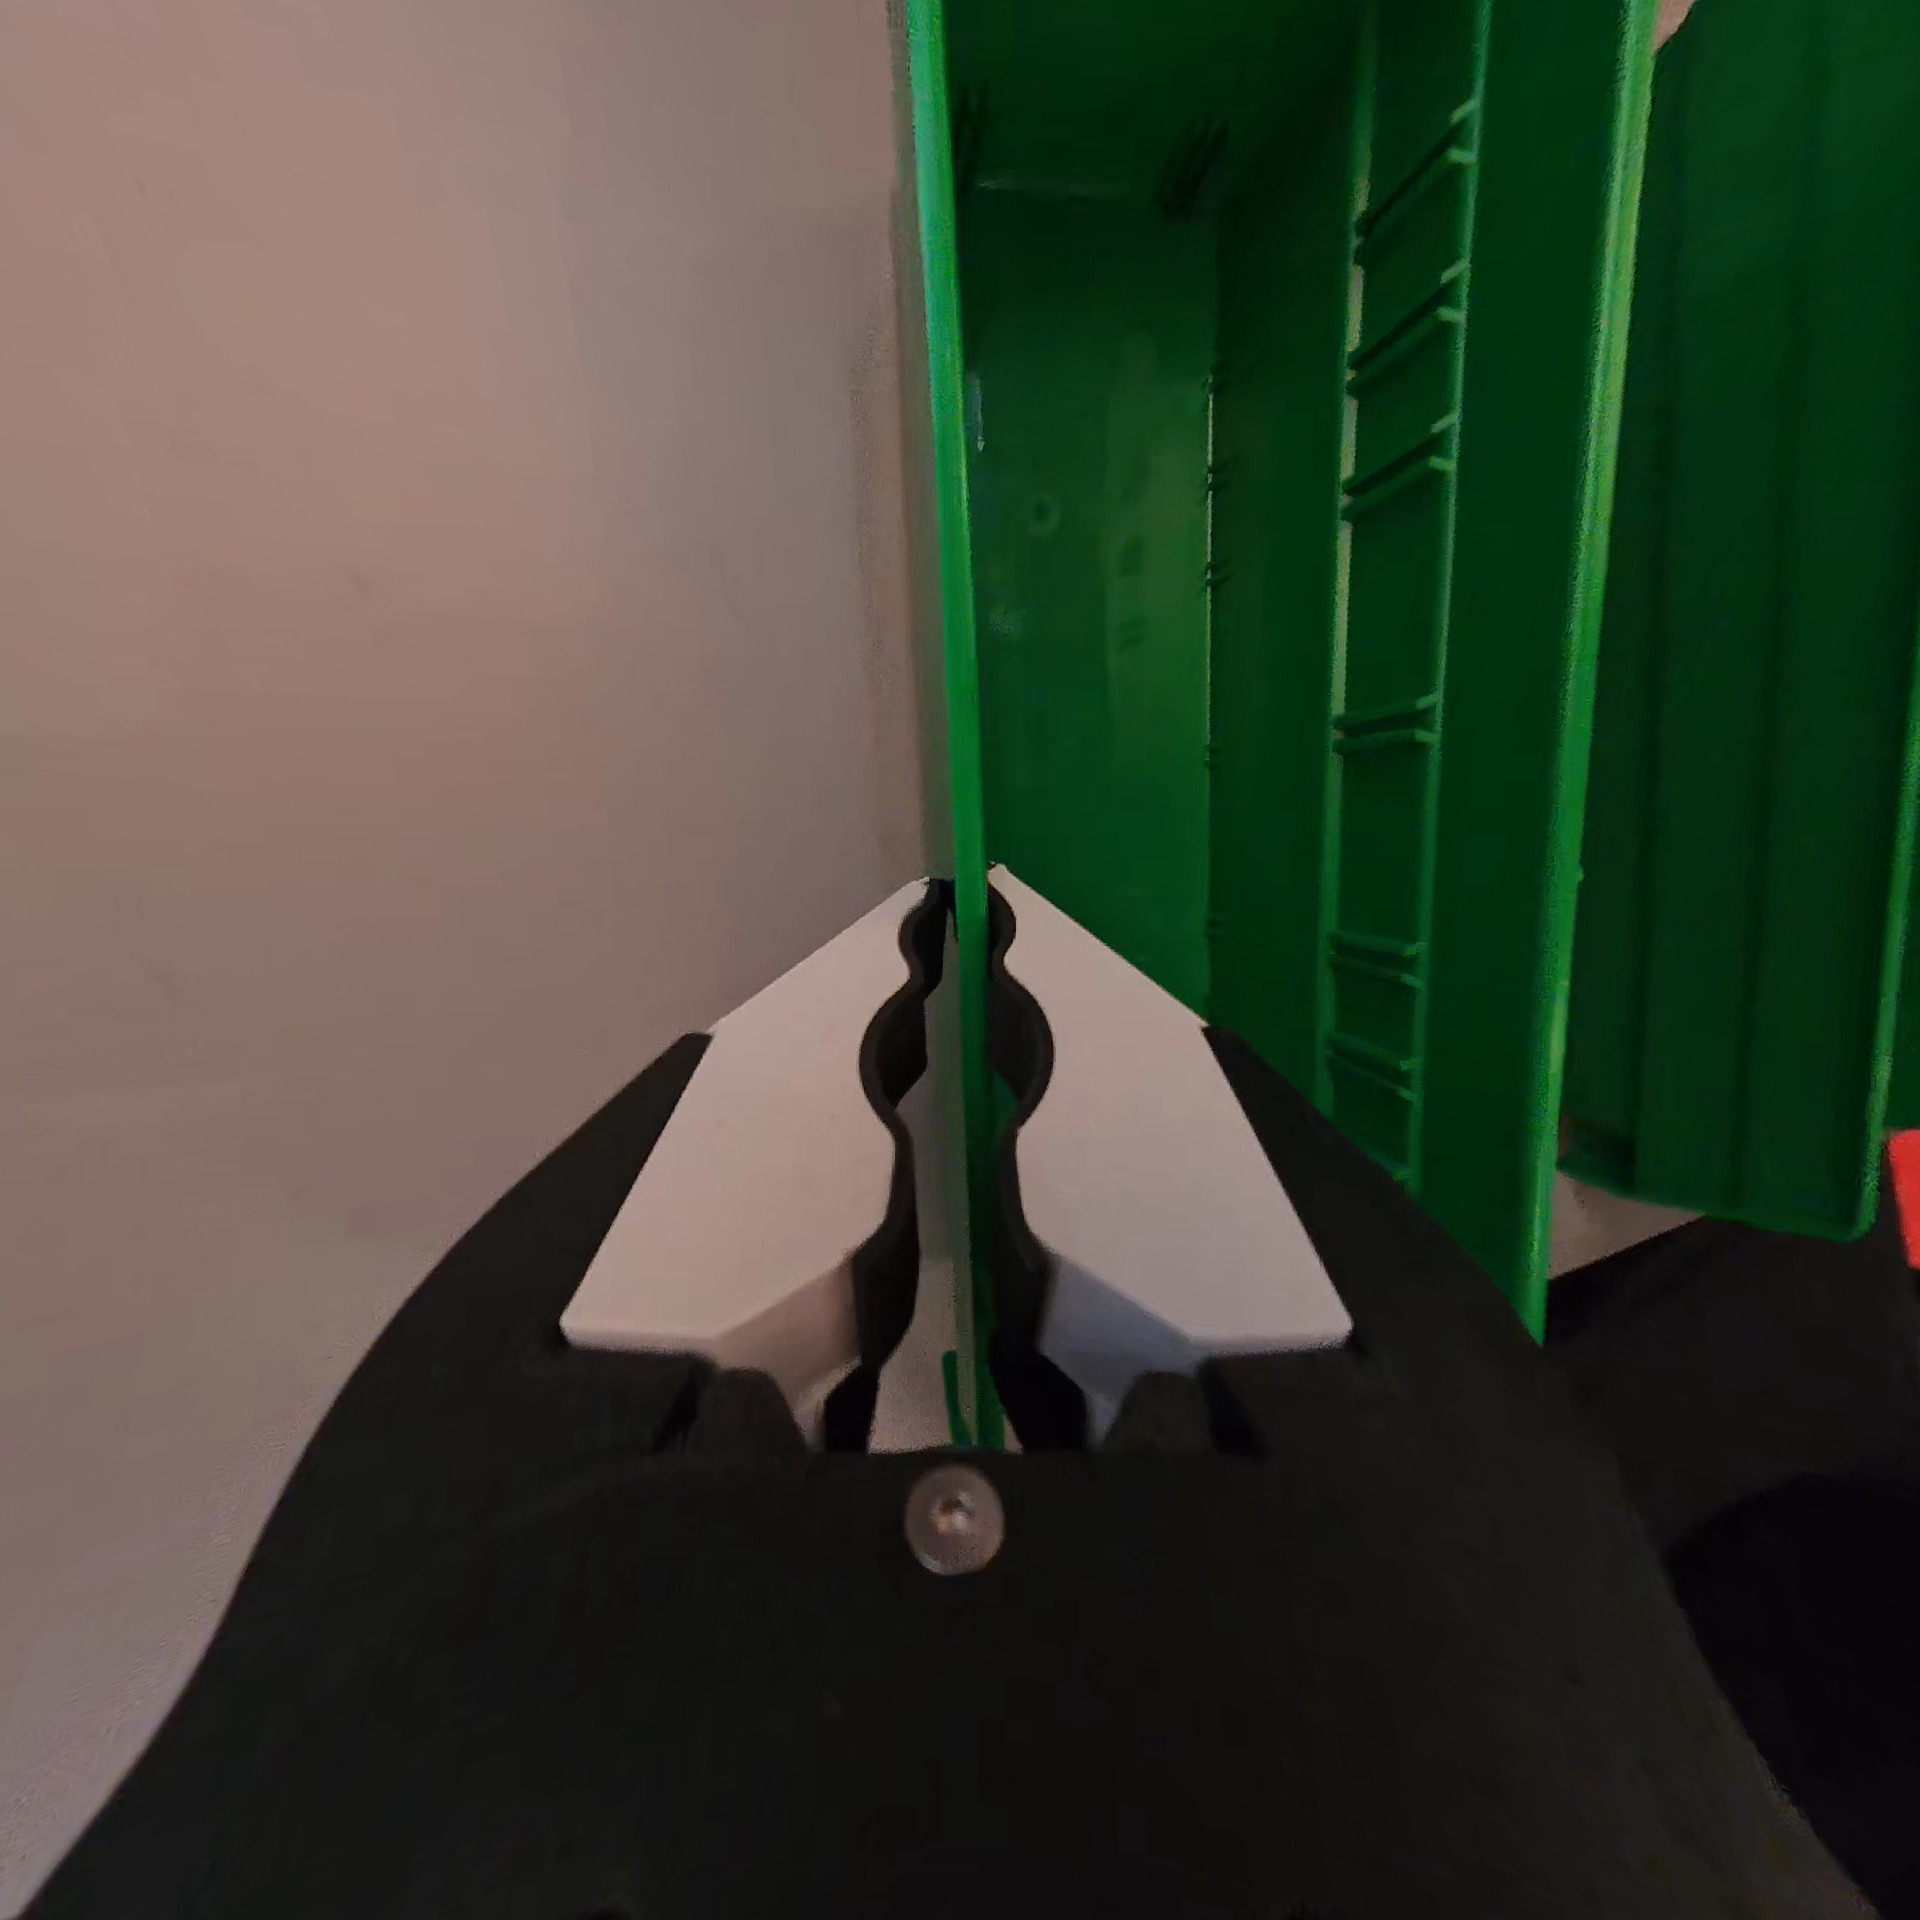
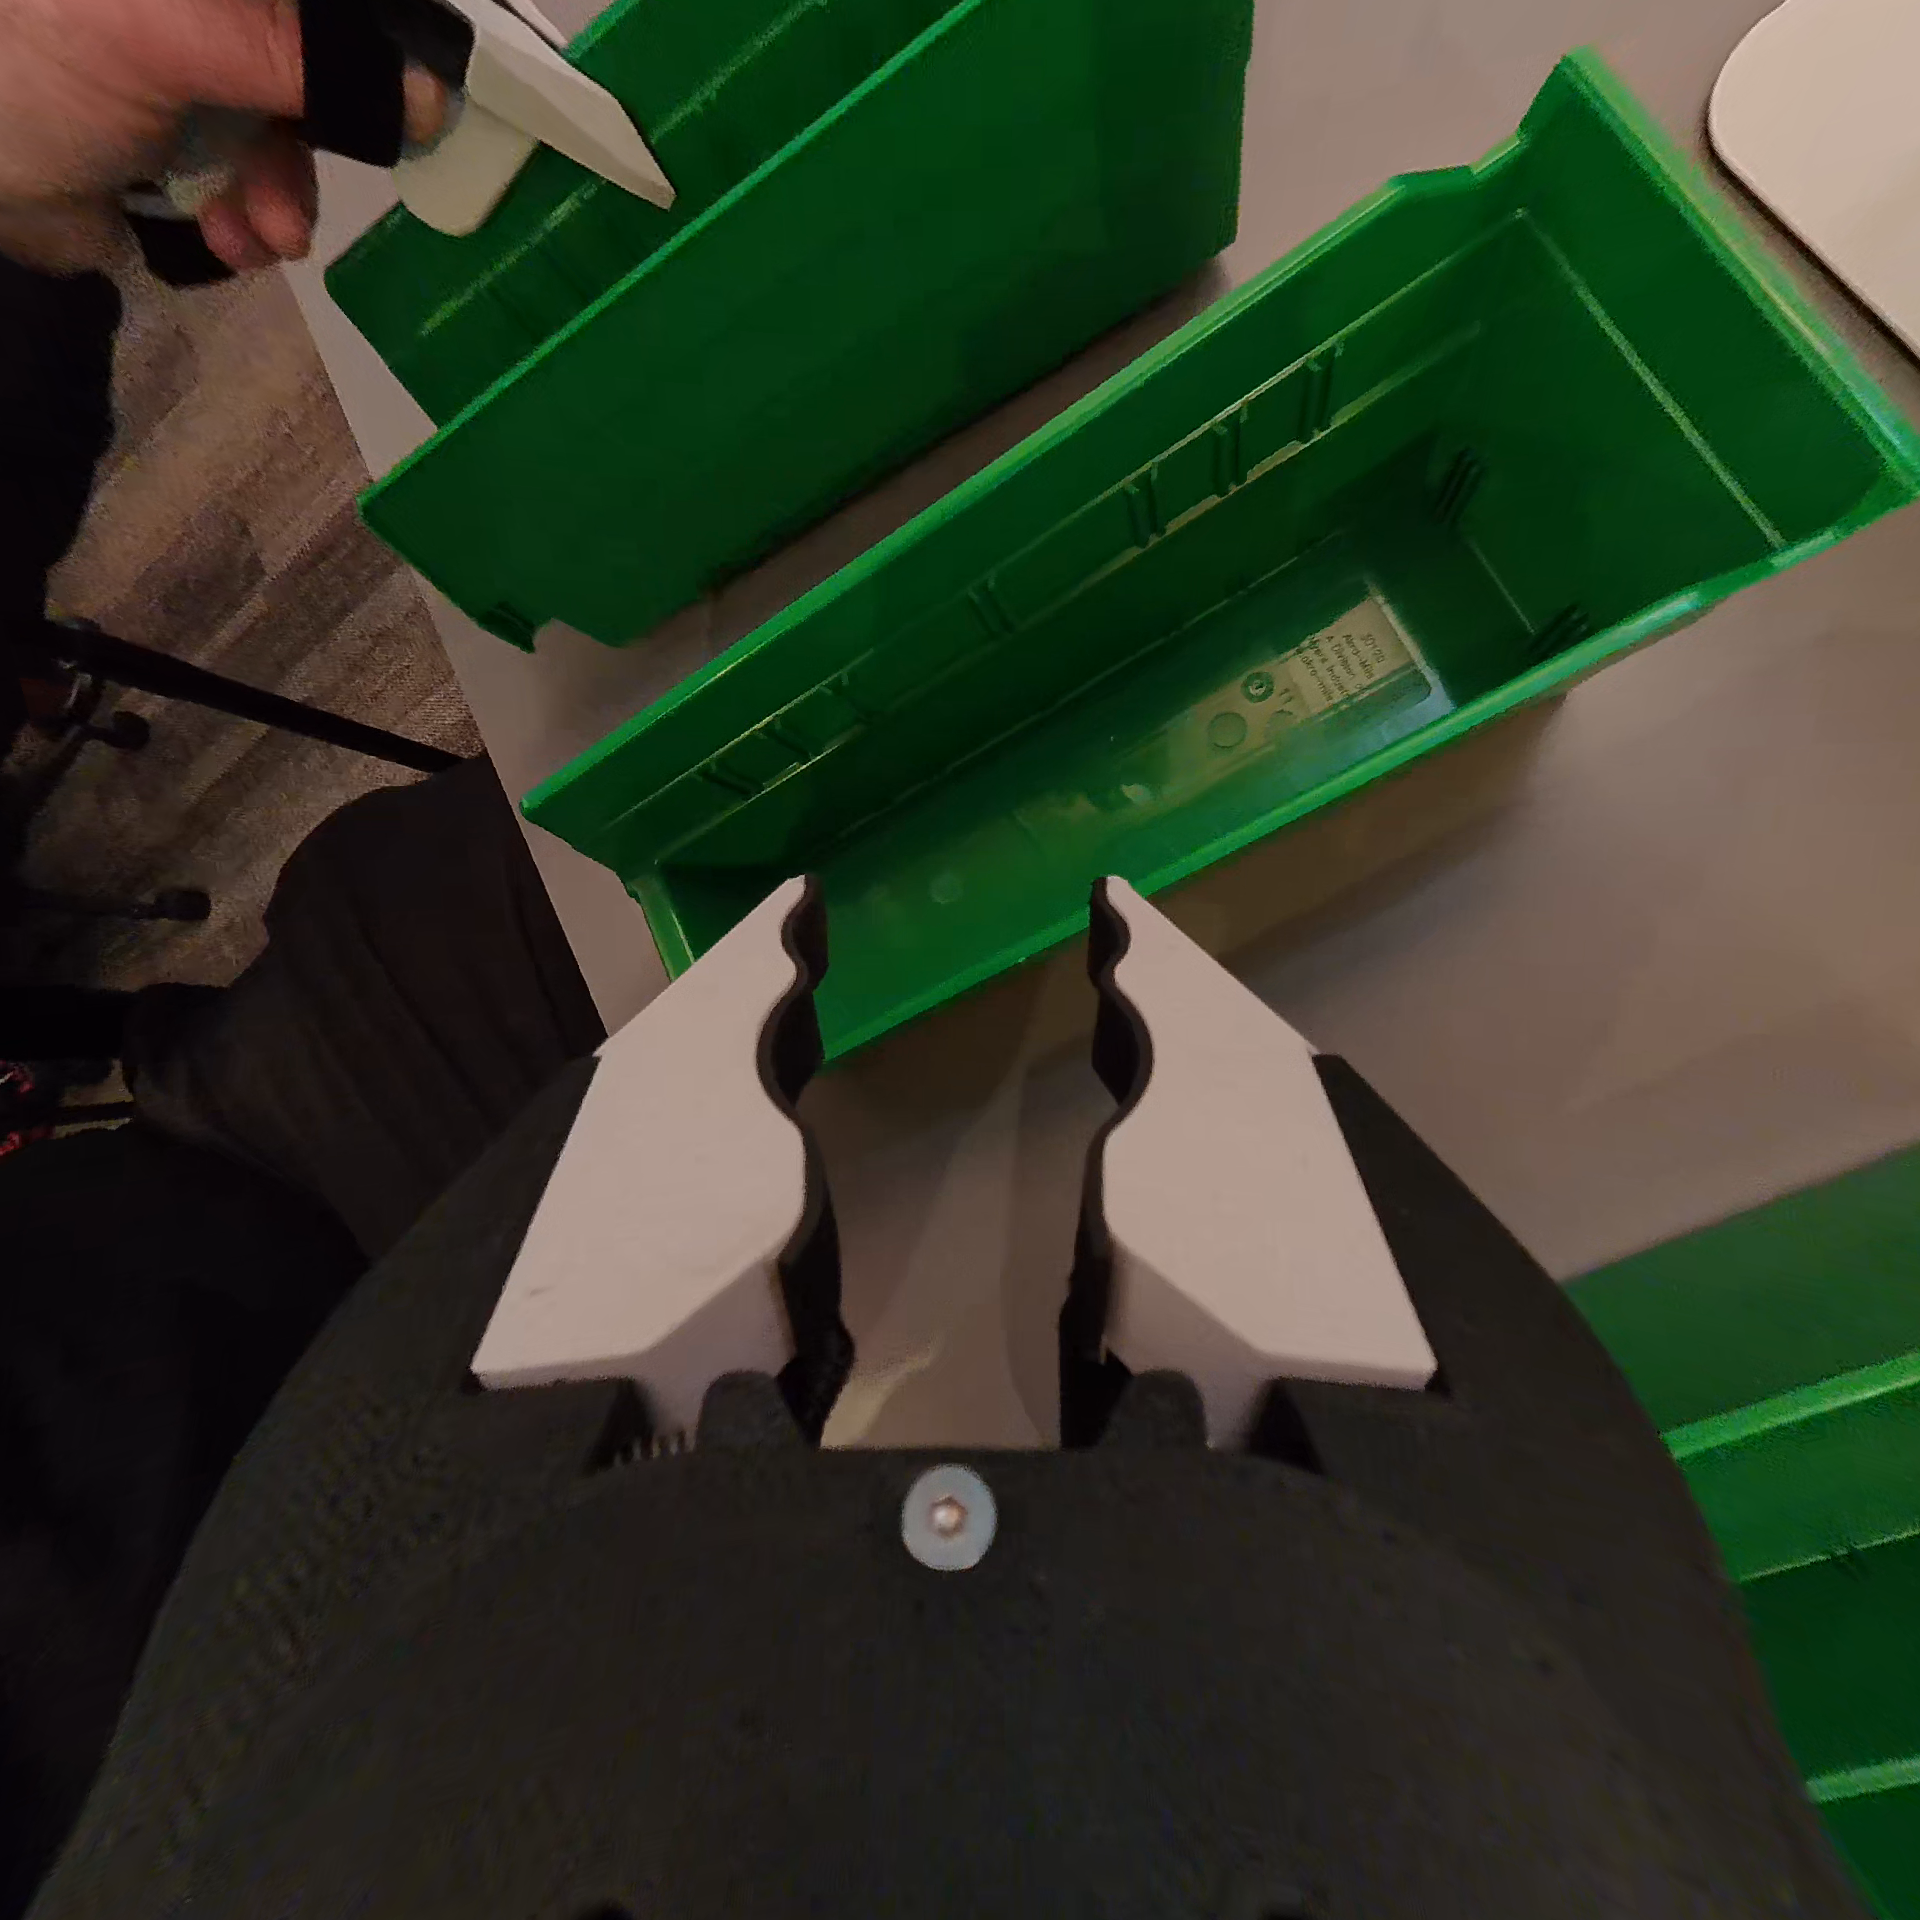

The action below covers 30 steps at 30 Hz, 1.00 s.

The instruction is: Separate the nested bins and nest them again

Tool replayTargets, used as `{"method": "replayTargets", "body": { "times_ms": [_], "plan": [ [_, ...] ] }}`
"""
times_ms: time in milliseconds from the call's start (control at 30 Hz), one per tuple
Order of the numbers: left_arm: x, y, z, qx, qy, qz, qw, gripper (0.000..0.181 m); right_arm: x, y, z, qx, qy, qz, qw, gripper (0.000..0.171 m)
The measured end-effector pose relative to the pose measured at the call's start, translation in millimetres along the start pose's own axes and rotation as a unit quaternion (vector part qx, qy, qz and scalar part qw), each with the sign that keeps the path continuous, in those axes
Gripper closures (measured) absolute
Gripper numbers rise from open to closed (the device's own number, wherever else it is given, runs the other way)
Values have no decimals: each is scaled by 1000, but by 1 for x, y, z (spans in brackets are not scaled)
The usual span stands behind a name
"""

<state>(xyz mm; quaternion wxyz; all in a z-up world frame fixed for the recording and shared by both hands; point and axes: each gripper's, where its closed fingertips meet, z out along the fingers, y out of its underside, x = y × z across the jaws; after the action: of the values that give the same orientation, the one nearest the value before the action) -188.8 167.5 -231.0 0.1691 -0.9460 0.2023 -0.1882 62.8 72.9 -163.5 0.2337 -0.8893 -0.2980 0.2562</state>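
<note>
Your left hand-held gripper (image 1: 971, 904) pinches one green bin (image 1: 1091, 623) by its thin wall.
Your right hand-held gripper (image 2: 956, 914) is spread over the empty bin (image 2: 1195, 644) on the desk (image 2: 1558, 987); it looks light, stiff and slippery, so grab a side wall.

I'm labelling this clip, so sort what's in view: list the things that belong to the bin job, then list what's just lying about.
Part of the job:
- green bin clamped by its wall in the left gripper
- open green bin on the table, just beyond the open right gripper
- third green bin at the lower right

Just lying about:
- white object, top right corner
- black stand legs on the carpet
</note>
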Motion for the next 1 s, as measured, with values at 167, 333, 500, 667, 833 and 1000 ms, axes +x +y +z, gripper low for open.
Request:
{"method": "replayTargets", "body": {
  "times_ms": [167, 333, 500, 667, 833, 1000],
  "plan": [
    [15, -5, 6, 26, -9, -16, 999, 177, 8, 2, -8, 9, 5, 15, 1000, 122],
    [29, -9, 5, 50, 6, -26, 998, 141, 15, -1, -21, 28, 21, 24, 999, 113],
    [33, -33, -21, 125, 8, 25, 992, 103, 35, -2, -61, 58, 94, 40, 993, 93],
    [35, -38, -38, 153, 43, 59, 986, 88, 87, 27, -118, 67, 225, 103, 967, 53],
    [28, -43, -29, 179, 29, 77, 980, 63, 105, 76, -108, 11, 229, 172, 958, 39],
    [29, -52, -21, 221, 37, 61, 973, 67, 131, 113, -85, -93, 287, 184, 936, 25]
  ]
}}
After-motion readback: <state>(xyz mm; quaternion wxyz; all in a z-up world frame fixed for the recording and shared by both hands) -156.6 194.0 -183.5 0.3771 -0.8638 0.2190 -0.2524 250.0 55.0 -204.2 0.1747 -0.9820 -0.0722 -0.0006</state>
